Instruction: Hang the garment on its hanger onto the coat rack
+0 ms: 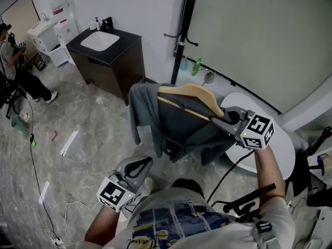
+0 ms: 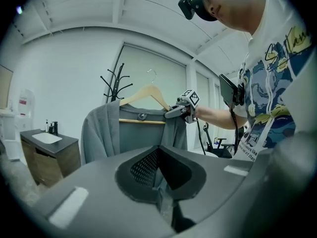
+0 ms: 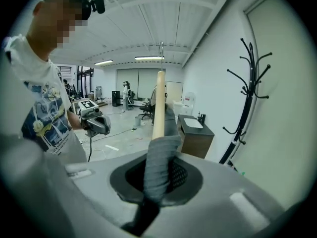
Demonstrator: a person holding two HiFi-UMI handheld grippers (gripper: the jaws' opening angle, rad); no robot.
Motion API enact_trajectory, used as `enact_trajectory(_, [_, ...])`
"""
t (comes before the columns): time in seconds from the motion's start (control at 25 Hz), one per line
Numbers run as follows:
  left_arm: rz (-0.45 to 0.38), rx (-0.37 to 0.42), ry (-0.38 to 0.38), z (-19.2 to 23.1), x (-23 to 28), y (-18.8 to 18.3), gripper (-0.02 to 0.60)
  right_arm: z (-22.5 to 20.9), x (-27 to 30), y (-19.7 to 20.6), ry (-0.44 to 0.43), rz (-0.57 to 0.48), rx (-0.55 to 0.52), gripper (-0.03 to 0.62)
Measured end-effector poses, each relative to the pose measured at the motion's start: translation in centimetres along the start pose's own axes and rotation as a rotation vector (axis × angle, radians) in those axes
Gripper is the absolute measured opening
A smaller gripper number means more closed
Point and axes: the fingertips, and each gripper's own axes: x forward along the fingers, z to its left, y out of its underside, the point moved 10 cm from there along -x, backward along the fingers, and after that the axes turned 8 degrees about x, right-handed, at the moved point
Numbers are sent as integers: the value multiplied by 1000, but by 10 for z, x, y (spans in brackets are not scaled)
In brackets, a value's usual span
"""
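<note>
1. My left gripper hangs low, well short of the coat rack and to its left. Its jaws are together with nothing between them.
2. The grey garment rides on its wooden hanger in the air in front of the coat rack, not yet on a peg. The hanger's wire hook points up.
3. My right gripper, just right of the coat rack's pole, is clamped on the garment's shoulder where the cloth wraps the hanger's end.
4. I judge this to be the carry and lift. I should raise the hanger level, keep the hook turned toward the coat rack and pass it over a peg. I should let go only once the peg bears the weight. Holding one end invites tilt, so the free left gripper could steady the other shoulder.
5. Left of the coat rack, the basin set in the dark cabinet looks empty. At the coat rack's foot sits a green bottle; I cannot tell what is in it.
</note>
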Motion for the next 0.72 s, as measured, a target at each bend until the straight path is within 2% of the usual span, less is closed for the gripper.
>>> enact_trajectory(0.16, [-4,-25,-7,52,9,-4,3,-49,19,-45,24,-13,19,14])
enact_trajectory(0.4, [-34,-40,-18,75,22,0,3,-101,36,-78,32,-20,-1,14])
enact_trajectory(0.56, [-35,-21,-18,101,51,-8,3,-158,56,-106,17,-22,-14,14])
enact_trajectory(0.72, [-27,-14,-58,129,83,-12,3,-221,72,-123,9,-30,-18,14])
